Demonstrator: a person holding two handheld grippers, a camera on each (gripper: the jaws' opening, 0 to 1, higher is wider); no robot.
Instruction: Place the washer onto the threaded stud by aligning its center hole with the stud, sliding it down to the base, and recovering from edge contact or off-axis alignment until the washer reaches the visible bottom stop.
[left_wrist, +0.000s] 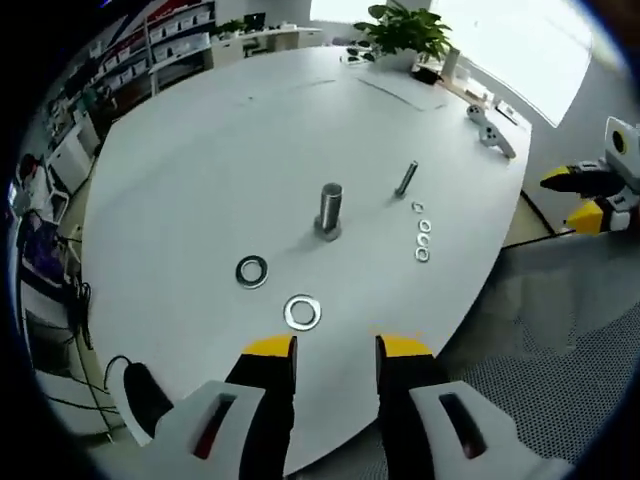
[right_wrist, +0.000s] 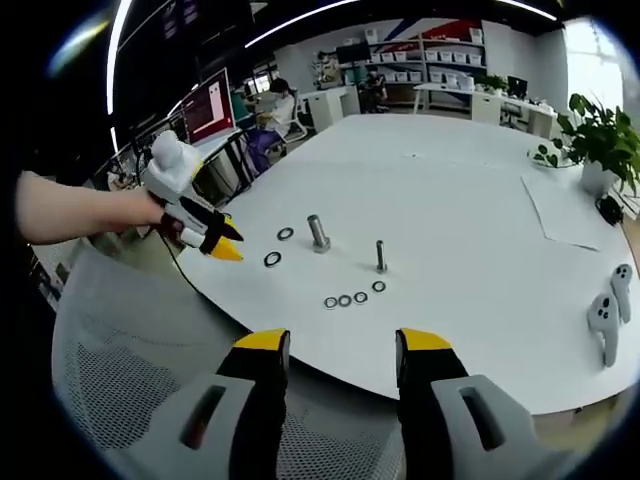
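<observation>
We had both grippers open and empty at the table edge, nothing picked up yet.

The table (left_wrist: 200, 150) filled the frame; the big stud (left_wrist: 330, 210) stood upright at its centre, the thin stud (left_wrist: 406, 178) up and right of it, both bare. Two large washers (left_wrist: 301, 311) lay flat just above our left gripper (left_wrist: 335, 350), likely staged for an easy grab; small washers (left_wrist: 422, 232) sat in a row right of centre. Our right gripper (right_wrist: 343, 345) hung low in its view, over the chair mesh.
</observation>
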